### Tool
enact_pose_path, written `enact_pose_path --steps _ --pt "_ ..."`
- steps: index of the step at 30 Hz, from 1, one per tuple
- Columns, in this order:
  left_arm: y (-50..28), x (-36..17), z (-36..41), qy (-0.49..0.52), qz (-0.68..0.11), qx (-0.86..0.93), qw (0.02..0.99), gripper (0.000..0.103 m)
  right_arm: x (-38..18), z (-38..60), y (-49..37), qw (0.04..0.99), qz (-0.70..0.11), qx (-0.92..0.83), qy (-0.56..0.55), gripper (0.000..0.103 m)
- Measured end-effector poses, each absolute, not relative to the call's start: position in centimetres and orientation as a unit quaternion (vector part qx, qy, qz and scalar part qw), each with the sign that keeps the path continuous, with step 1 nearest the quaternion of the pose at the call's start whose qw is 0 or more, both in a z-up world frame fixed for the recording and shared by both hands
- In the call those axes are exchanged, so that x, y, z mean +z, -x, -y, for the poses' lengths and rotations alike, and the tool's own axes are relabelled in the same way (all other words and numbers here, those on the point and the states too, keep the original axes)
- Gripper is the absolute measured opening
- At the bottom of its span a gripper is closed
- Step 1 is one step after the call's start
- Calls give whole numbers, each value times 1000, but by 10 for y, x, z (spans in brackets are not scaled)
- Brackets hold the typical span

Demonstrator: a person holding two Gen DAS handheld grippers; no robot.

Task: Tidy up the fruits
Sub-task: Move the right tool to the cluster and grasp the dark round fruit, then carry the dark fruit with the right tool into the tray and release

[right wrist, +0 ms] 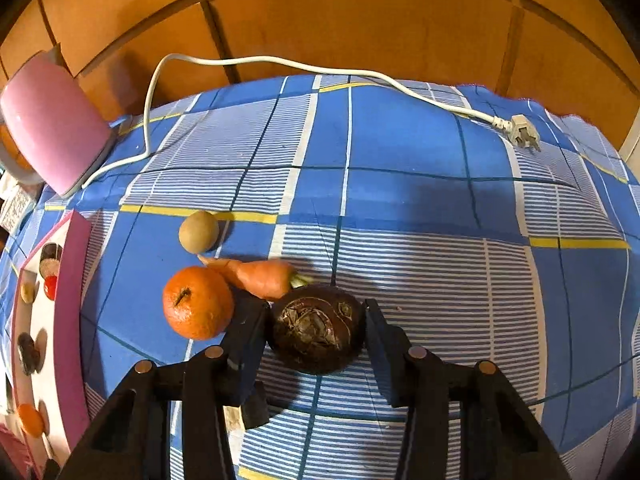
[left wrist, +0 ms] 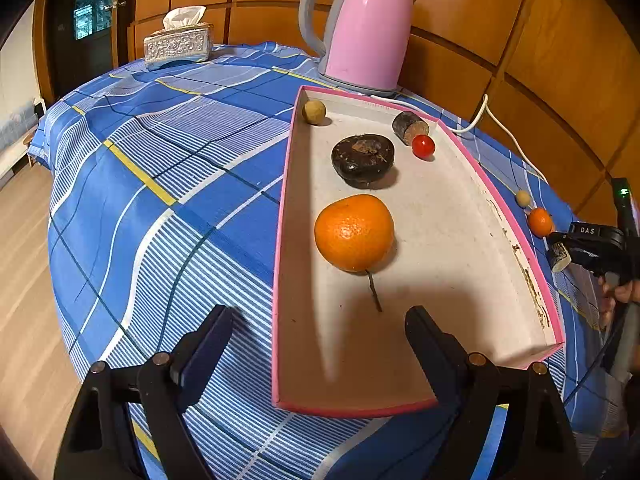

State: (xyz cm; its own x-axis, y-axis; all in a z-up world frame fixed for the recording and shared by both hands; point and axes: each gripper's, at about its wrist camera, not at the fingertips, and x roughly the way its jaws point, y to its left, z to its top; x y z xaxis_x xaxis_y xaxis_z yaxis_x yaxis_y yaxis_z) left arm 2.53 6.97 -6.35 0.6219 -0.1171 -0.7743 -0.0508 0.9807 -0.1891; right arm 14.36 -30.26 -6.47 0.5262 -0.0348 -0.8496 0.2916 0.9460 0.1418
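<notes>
A pink-rimmed tray (left wrist: pixel 516 240) lies on the blue plaid cloth and holds an orange (left wrist: pixel 354 232), a dark round fruit (left wrist: pixel 362 158), a red cherry tomato (left wrist: pixel 423 146), a brown stub (left wrist: pixel 408 126) and a tan ball (left wrist: pixel 314 111). My left gripper (left wrist: pixel 320 332) is open and empty over the tray's near end. My right gripper (right wrist: pixel 316 324) is open, with its fingers on either side of a dark round fruit (right wrist: pixel 316 328) on the cloth. Beside that fruit lie an orange (right wrist: pixel 197 302), a carrot (right wrist: pixel 260 276) and a tan fruit (right wrist: pixel 199 231). The tray (right wrist: pixel 72 300) stands at the left edge of the right wrist view.
A pink kettle (left wrist: pixel 366 28) stands behind the tray; its white cord (right wrist: pixel 280 64) and plug (right wrist: pixel 522 132) trail across the cloth. A tissue box (left wrist: pixel 178 44) sits at the far left corner. A wooden wall backs the table. The table drops off on the left.
</notes>
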Motion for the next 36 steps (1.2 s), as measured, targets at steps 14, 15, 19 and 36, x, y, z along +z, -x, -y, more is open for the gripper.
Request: enact_pose_path --steps 14,15,19,36 --pt "-21 -57 -70 99 -426 -20 899 89 -57 314 -119 869 -459 -127 -131 47" --pt "-20 -57 -71 100 -425 -20 900 89 -56 315 -116 870 -458 -129 -131 47" --pt "-19 -54 -75 107 -421 -16 901 89 -49 317 -105 877 -443 -131 -132 47" --pt "-15 -48 -81 116 -410 -10 905 90 -13 235 -91 908 -409 10 -89 47"
